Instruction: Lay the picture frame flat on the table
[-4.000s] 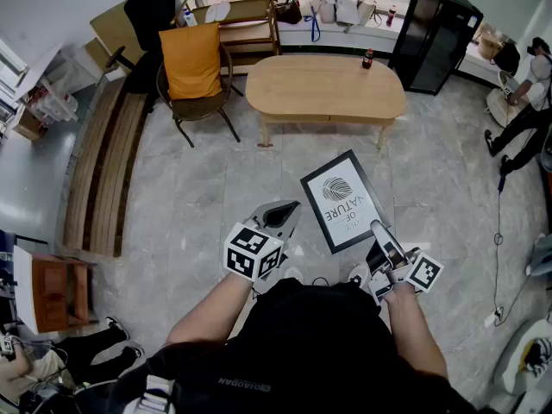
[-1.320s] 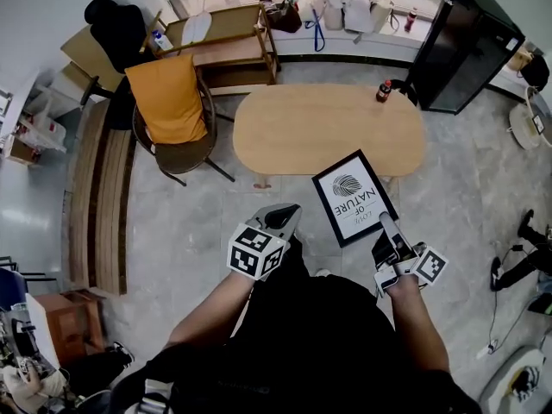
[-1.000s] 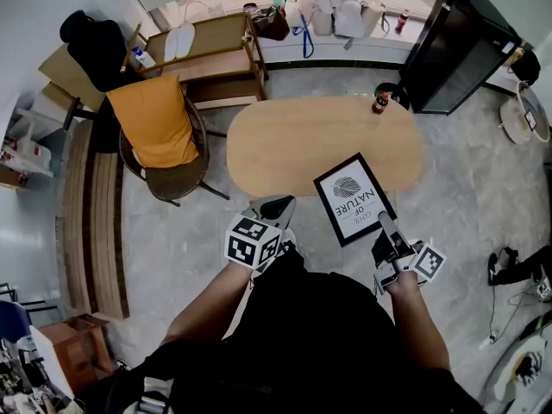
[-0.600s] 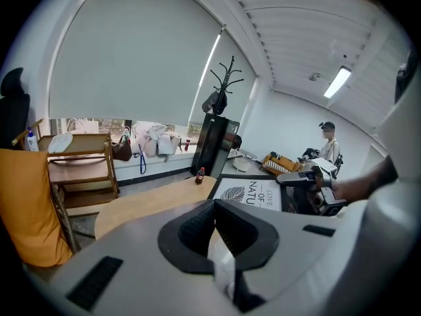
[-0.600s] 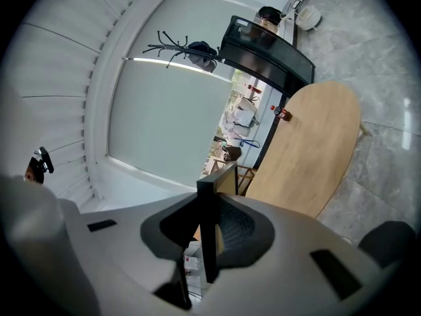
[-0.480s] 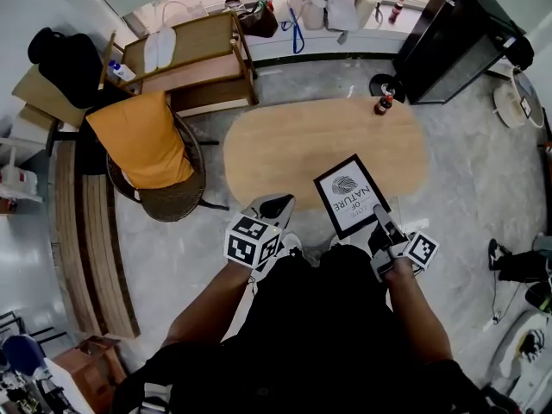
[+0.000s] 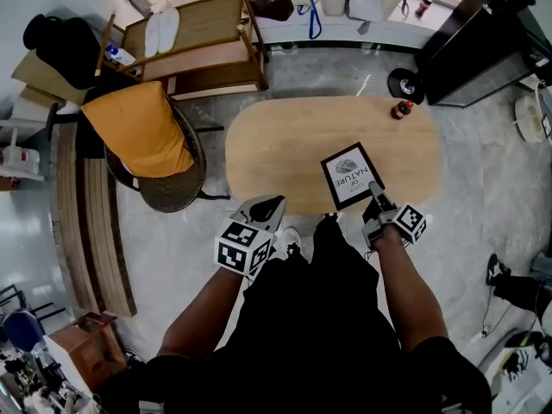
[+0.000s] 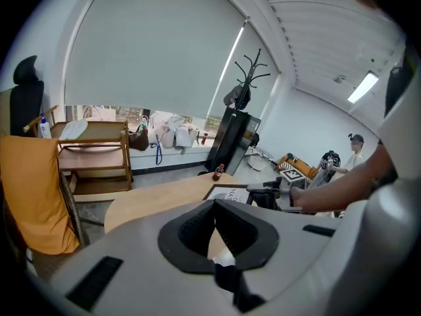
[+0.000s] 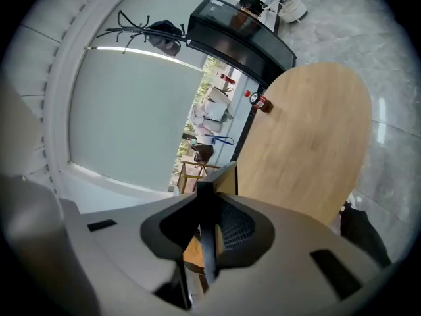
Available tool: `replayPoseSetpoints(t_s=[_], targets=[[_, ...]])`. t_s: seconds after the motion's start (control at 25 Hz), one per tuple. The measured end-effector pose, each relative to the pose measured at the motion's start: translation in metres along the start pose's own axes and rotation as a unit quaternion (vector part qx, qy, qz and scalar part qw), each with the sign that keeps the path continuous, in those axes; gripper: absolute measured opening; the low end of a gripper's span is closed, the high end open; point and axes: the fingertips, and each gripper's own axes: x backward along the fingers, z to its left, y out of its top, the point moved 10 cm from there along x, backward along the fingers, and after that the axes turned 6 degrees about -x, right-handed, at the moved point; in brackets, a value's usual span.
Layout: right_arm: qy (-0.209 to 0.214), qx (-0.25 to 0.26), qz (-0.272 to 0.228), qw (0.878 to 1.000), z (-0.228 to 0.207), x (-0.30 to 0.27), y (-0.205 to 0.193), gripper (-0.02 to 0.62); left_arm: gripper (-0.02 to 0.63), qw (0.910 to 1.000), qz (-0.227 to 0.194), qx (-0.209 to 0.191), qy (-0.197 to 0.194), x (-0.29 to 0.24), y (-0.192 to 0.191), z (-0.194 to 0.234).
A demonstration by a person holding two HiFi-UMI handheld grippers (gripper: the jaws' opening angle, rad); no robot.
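The right gripper (image 7: 373, 191) is clamped on the near corner of the black rectangular picture frame (image 7: 349, 175), held over the near edge of the oval light-wood table (image 7: 280, 145). The left gripper (image 7: 270, 203) has its jaws together, empty

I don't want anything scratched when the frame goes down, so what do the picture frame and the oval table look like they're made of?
The picture frame has a thin black border with a matte look; it could be wood or plastic. Its white printed face may be glazed, though no glare shows. The oval table is probably light wood or veneer, judging by its even pale tan colour and smooth surface.
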Motion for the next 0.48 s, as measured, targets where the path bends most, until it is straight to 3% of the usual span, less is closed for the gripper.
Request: replayPoseSetpoints(t_s=[0.24,0.48], targets=[[-0.023,-0.049,-0.014,0.998,-0.046,-0.091,0.050,0.061,0.005,0.9993,0.031,0.011,0.019,-0.039,0.020,0.001],[-0.032,-0.093,-0.028,0.995,-0.081,-0.167,0.069,0.064,0.005,0.9972,0.053,0.029,0.044,-0.062,0.029,0.009]])
